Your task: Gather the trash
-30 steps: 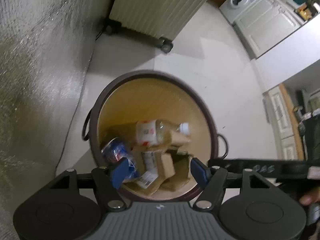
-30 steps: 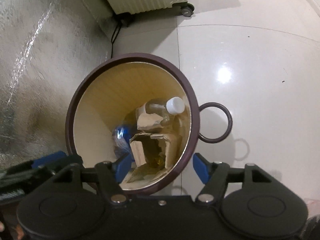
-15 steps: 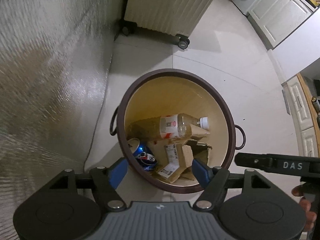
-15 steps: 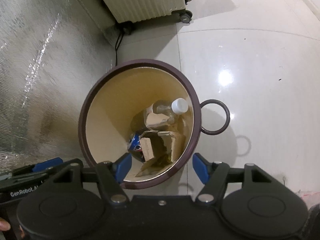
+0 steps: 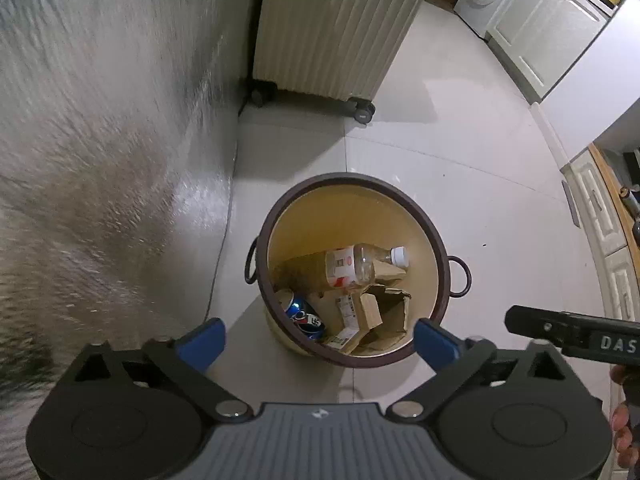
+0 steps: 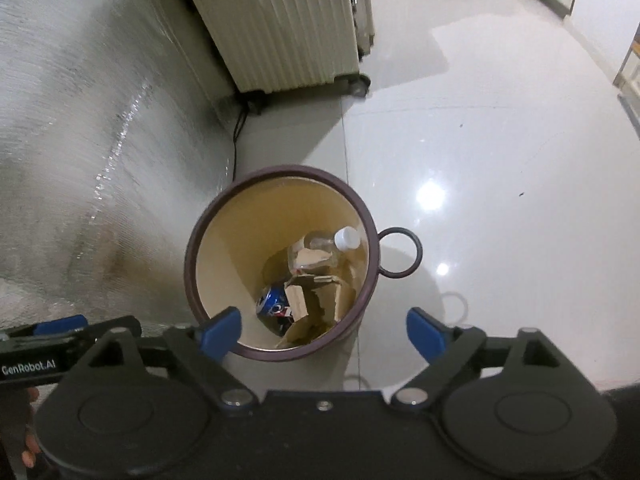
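One bottle [image 5: 352, 266], one can [image 5: 302, 314], perhaps two cartons [image 5: 384, 316].

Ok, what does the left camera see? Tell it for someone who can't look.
A bin on the floor holds a bottle, a can and cardboard. The open left hand-held gripper hangs above it, empty.

Round plastic bin [image 5: 434, 240] with dark brown rim and yellow inside, blue drink can [image 5: 303, 315], clear bottle [image 5: 352, 266] with white cap, brown cardboard pieces [image 5: 384, 316], cream ribbed suitcase [image 5: 332, 28]
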The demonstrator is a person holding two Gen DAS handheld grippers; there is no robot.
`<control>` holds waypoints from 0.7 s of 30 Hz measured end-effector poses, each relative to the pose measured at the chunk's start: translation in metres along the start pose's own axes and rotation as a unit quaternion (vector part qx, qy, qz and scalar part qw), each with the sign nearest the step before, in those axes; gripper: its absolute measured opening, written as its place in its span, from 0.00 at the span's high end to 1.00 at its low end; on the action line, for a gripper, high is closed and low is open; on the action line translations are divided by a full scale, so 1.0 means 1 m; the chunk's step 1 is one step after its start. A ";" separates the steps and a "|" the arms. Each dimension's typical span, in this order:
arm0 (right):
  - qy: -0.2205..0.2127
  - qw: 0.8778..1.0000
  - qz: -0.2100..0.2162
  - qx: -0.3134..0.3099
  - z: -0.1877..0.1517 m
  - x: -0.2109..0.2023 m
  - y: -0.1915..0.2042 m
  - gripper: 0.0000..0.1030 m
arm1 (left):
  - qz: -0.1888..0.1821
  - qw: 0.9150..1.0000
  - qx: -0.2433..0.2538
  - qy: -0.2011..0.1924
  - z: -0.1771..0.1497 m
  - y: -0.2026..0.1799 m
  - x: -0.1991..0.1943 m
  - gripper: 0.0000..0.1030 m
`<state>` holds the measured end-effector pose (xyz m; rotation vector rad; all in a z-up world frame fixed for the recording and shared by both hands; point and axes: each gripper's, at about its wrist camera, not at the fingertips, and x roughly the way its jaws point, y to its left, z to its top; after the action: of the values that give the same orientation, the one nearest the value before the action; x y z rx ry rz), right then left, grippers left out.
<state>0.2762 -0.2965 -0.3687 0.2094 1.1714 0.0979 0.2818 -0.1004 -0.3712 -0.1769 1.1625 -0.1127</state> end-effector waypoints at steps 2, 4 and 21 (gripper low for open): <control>-0.006 1.000 -0.001 0.000 -0.004 -0.012 0.001 0.03 | 0.000 1.000 0.002 -0.005 -0.002 -0.002 -0.013 0.00; -0.011 1.000 -0.003 0.000 -0.006 -0.023 0.002 0.02 | 0.006 1.000 0.009 -0.009 -0.004 -0.004 -0.024 0.00; -0.117 0.993 -0.012 0.013 -0.036 -0.164 0.010 0.00 | -0.012 0.996 0.047 -0.076 -0.030 -0.040 -0.154 0.00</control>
<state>0.1801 -0.3126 -0.2318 0.2237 0.9412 0.0349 0.1939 -0.1140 -0.2362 -0.1150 1.0021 -0.1727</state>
